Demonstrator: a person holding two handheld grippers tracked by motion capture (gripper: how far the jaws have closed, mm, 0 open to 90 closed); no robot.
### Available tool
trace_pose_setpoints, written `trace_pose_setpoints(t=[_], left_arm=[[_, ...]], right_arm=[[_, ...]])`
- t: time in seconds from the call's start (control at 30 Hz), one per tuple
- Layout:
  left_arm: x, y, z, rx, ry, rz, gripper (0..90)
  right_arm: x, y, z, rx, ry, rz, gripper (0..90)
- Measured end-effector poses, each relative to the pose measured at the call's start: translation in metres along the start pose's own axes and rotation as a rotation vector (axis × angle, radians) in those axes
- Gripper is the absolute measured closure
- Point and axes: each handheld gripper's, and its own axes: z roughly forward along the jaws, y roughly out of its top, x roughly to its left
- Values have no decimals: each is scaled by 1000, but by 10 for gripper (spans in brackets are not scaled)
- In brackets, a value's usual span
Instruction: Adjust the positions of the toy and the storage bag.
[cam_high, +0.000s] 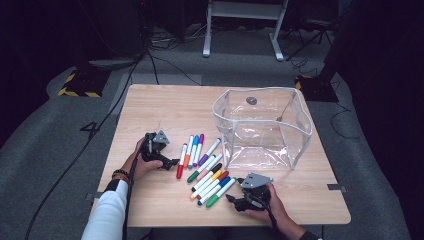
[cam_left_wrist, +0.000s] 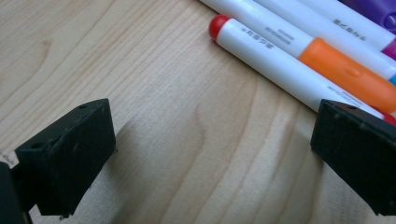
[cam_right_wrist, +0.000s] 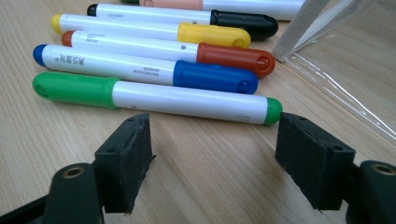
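Note:
Several coloured markers lie in two loose groups on the wooden table (cam_high: 150, 105). My left gripper (cam_high: 172, 162) is open just left of a red marker (cam_high: 180, 162). In the left gripper view its jaws (cam_left_wrist: 210, 149) stand wide over bare wood, with the red marker (cam_left_wrist: 280, 65) and an orange one (cam_left_wrist: 350, 74) just beyond. My right gripper (cam_high: 231, 200) is open near the front edge, pointing at a green marker (cam_high: 220, 193). In the right gripper view its jaws (cam_right_wrist: 215, 163) are empty, with the green marker (cam_right_wrist: 154, 95) lying crosswise just ahead, then the blue marker (cam_right_wrist: 149, 70).
A clear plastic pouch (cam_high: 262, 125) stands open-topped at the back right of the table, and its corner (cam_right_wrist: 345, 70) lies close to the right of the marker row. Beyond the table is grey carpet with cables and a white frame (cam_high: 245, 25).

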Motion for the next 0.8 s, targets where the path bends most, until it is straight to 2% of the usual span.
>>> trace_pose_setpoints(t=[0.07, 0.1, 0.13, 0.3, 0.4, 0.47, 0.5, 0.53, 0.57, 0.63, 0.8], left_arm=[[2, 1, 1, 3, 8, -8, 2], [5, 3, 2, 0, 30, -32, 1], [9, 6, 5, -2, 36, -38, 0], [13, 15, 13, 0, 40, -43, 0], [12, 21, 18, -2, 38, -26, 2], [10, 25, 21, 1, 18, -7, 2], [7, 26, 23, -1, 6, -11, 2], [4, 29, 25, 2, -13, 12, 3], [3, 30, 26, 0, -12, 26, 2], [0, 31, 27, 1, -30, 32, 2], [-6, 33, 29, 0, -41, 42, 3]], right_arm=[[0, 0, 0, -2, -6, -2, 272], [0, 0, 0, -4, -17, 2, 272], [-1, 0, 0, -4, -19, 5, 272], [-2, 0, 0, -5, -32, 11, 272], [-3, 2, 2, -7, -46, 10, 270], [-3, 2, 3, -5, -43, 9, 269], [-4, 2, 3, -4, -42, 16, 265], [-6, 3, 3, 0, -35, 25, 263], [-8, 2, 3, 1, -35, 40, 262], [-10, 2, 3, 2, -43, 37, 257], [-12, 1, 2, 0, -58, 40, 256]])
